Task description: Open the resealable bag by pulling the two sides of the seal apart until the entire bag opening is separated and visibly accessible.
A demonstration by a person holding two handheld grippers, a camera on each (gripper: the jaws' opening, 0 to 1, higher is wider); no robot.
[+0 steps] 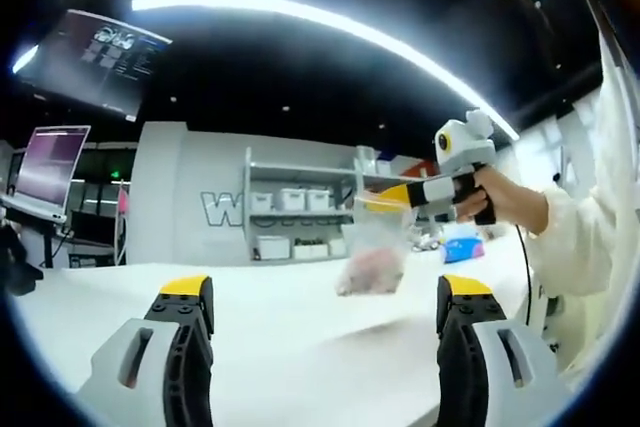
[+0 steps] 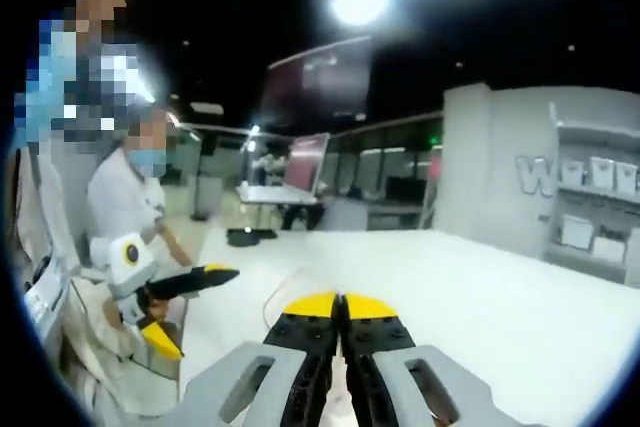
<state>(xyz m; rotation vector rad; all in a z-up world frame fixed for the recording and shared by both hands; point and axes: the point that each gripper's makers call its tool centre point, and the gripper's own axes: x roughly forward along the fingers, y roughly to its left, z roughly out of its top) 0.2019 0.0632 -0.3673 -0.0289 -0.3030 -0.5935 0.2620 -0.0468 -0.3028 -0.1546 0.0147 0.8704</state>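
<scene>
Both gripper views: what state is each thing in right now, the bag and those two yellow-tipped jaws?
Resealable bag: hanging above the white table, held at its top edge, pinkish contents inside; whether the seal is parted is too blurred to tell.
Right gripper: jaws shut on the resealable bag's top.
Left gripper: jaws open, holding nothing.
Monitor: lit.

Clear film, matt plastic, smooth white tabletop

We see a thin transparent plastic bag (image 1: 372,252), matt grey-and-black plastic left gripper (image 1: 325,319) jaws with yellow tips, and a smooth, faintly glossy white table (image 1: 300,337).
</scene>
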